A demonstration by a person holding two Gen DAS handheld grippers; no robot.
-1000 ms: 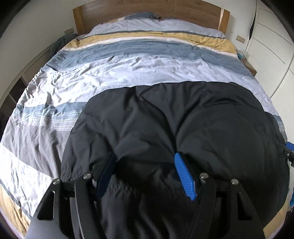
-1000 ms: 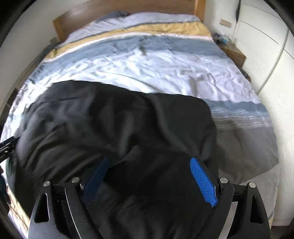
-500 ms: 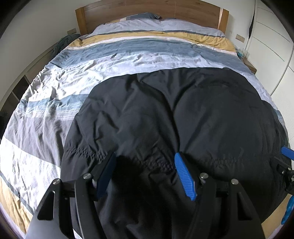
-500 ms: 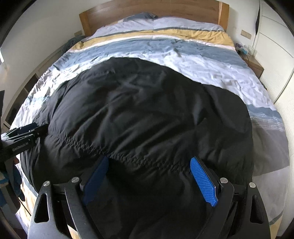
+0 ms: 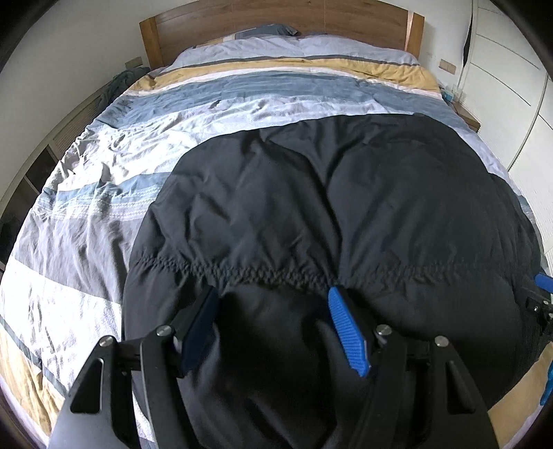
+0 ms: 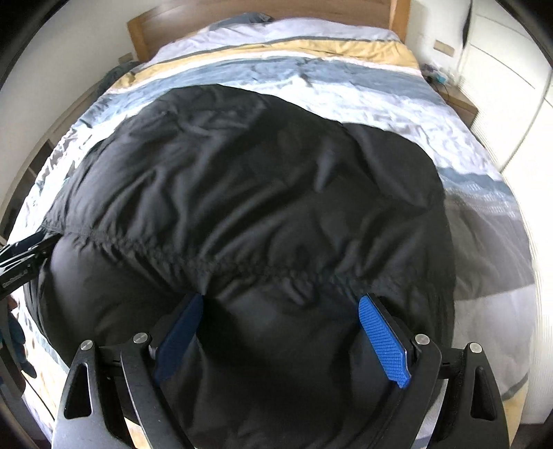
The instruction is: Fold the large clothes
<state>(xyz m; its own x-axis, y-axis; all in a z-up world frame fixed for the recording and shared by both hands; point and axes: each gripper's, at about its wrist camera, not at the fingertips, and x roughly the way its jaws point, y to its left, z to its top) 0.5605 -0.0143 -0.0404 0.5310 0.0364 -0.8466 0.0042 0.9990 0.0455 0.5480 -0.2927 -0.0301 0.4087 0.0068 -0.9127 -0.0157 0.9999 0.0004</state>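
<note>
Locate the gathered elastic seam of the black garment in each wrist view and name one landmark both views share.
Left wrist: the elastic seam crosses the black garment just beyond the fingertips, lower centre.
Right wrist: the seam slopes across the lower middle.
Shared landmark: the wooden headboard at the top.

The right tongs (image 6: 280, 317) point steeply down at a big black padded garment (image 6: 242, 193) spread across the bed (image 6: 345, 86). Their blue pads (image 6: 383, 345) stand wide, with puffy black fabric bulging between them; whether they press on it is hard to tell. A gathered seam (image 6: 242, 266) crosses just ahead of the tips. The left tongs (image 6: 24, 255) show at the garment's left edge.
</note>
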